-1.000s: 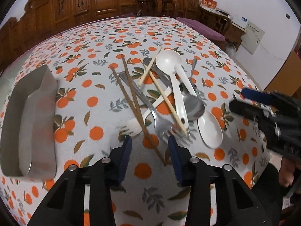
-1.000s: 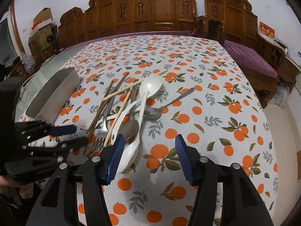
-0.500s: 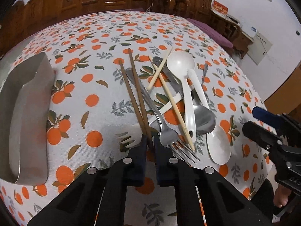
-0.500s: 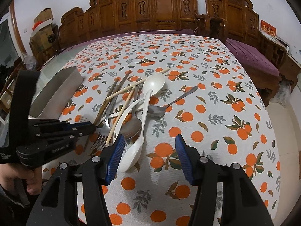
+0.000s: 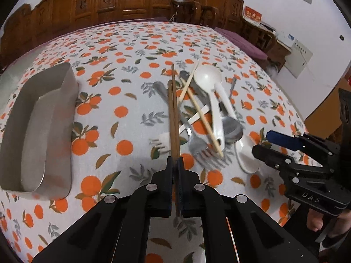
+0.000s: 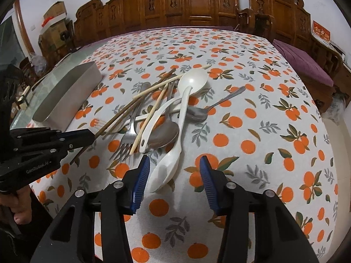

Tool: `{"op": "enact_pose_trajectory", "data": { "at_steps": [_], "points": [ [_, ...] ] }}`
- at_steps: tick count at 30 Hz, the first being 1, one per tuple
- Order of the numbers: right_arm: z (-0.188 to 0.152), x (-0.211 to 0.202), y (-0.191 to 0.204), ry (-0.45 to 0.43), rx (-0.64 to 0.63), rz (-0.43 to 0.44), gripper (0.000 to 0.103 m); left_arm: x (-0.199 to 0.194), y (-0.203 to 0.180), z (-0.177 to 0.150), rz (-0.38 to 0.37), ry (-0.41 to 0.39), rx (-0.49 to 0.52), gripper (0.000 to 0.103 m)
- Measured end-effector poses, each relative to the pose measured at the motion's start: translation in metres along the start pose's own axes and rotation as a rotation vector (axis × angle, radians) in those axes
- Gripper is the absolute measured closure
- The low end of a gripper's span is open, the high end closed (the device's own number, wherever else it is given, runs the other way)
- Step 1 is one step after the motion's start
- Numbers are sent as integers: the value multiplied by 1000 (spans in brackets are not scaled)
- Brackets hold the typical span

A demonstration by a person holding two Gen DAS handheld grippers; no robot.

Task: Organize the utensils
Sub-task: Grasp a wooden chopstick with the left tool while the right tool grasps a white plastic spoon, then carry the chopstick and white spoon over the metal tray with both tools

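My left gripper is shut on a pair of dark brown chopsticks, held by their near ends and lifted off the pile; they also show in the right wrist view. The pile holds pale chopsticks, white spoons, a metal fork, a white fork and metal spoons. My right gripper is open and empty, low over a white spoon's bowl at the pile's near end.
A long metal tray lies on the tablecloth left of the pile, also in the right wrist view. Carved wooden chairs line the far table edge. The table edge drops off to the right.
My left gripper went from open, to shut on the brown chopsticks, then raised them so they point away over the pile. The right gripper stayed open in much the same place.
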State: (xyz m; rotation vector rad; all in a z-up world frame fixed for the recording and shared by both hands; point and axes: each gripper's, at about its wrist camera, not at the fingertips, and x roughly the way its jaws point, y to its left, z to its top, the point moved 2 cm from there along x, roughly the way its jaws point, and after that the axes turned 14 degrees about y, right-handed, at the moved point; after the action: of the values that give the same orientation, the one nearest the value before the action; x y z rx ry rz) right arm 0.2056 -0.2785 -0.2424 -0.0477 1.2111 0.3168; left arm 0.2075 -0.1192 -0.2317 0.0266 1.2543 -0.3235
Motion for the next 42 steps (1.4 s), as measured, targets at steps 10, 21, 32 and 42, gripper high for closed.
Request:
{"op": "enact_pose_trajectory", "data": {
  "at_steps": [10,21,32,42],
  "points": [
    [-5,19,-1,40,4,-3,66,-3,10,-12,-6,-9,-8,103],
    [-3,21,-7,44,21,6,98,8,1,-12,13,27,10,80],
    [2,3,-15,7,38,-9,101,19,-21,-9,159,55,99,99],
    [6,-14,-2,-27,4,4,101,-16,-1,-7,115,-9,55,99]
  ]
}}
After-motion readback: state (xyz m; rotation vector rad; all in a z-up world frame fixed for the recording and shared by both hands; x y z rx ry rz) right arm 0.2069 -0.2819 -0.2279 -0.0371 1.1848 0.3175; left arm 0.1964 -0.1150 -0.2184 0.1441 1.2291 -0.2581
